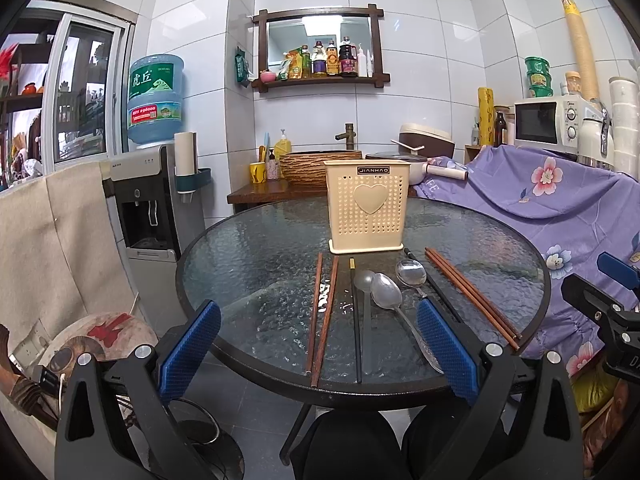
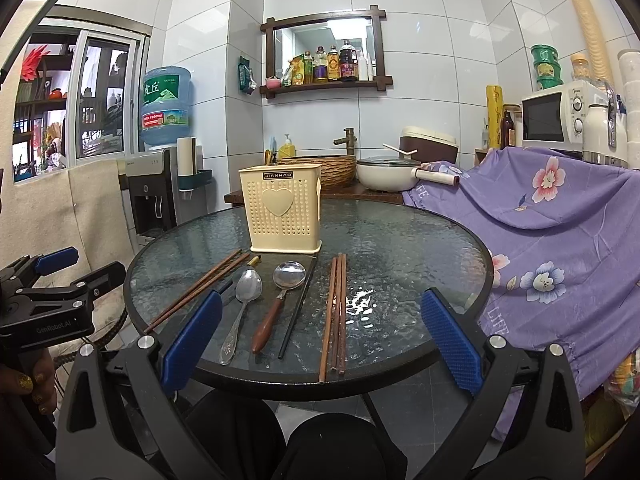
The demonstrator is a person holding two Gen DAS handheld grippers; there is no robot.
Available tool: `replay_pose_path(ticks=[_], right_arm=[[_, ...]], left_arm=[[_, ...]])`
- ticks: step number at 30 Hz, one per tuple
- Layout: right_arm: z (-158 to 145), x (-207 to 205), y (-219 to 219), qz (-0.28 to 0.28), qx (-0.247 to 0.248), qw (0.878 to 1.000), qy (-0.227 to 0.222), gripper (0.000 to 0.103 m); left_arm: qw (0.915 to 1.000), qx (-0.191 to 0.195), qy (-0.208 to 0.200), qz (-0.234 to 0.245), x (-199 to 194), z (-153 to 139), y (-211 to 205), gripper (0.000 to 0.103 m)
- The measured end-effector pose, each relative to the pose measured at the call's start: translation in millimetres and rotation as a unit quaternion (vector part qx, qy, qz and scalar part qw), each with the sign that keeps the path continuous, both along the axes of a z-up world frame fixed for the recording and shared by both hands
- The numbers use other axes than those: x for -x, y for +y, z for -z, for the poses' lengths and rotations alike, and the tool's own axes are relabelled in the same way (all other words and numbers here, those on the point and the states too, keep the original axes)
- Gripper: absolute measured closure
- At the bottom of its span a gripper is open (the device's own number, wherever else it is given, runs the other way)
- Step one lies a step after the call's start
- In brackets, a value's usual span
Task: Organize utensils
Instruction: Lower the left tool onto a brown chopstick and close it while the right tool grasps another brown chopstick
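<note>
Both tools spread wide and empty: left tool (image 1: 318, 334) and right tool (image 2: 320, 338) hover short of the near rim of the round worktop (image 2: 420, 240), nothing between the blue ribbed pads (image 2: 192, 340). Ahead of the right tool lie reddish wooden chopsticks (image 2: 336, 312), thin, straight, side by side. Toward its left pad: a dark chopstick (image 2: 298, 308), a round-bowled spoon with brown wooden handle (image 2: 276, 300), an oval steel spoon (image 2: 242, 304), then another wooden pair (image 2: 196, 292). Beyond all, a cream perforated plastic holder (image 2: 282, 212) stands upright, heart embossed. Glass is pebbled and slick; likely best to pinch chopsticks mid-length, both together, lift level, then tip them into the holder.
</note>
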State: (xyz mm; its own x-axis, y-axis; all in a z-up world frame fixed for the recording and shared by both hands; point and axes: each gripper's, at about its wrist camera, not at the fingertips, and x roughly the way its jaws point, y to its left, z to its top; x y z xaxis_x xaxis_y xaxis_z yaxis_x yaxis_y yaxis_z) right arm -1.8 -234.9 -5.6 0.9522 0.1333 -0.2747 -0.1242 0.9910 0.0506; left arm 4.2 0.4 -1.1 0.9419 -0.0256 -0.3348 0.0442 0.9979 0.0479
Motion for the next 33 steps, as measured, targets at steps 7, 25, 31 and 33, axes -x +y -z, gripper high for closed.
replay_pose_path(ticks=[7,25,31,33], right_arm=[[0,0,0,0.0,-0.001,1.0,0.001,0.005],[16,-37,-15,0.028,0.012,0.997,0.073,0.005],[23,-90,-30,0.041,0.013,0.988,0.146,0.006],[26,-119,-34,0.029,0.004,0.983,0.18,0.013]], left_arm=[[1.0,0.0,0.0,0.0,0,0,0,0.006],[0.9954,-0.006,0.096,-0.003,-42,24,14,0.006],[0.9857,0.029,0.165,-0.011,-90,29,44,0.011],[0.9841,0.043,0.172,-0.007,-105,25,51,0.014]])
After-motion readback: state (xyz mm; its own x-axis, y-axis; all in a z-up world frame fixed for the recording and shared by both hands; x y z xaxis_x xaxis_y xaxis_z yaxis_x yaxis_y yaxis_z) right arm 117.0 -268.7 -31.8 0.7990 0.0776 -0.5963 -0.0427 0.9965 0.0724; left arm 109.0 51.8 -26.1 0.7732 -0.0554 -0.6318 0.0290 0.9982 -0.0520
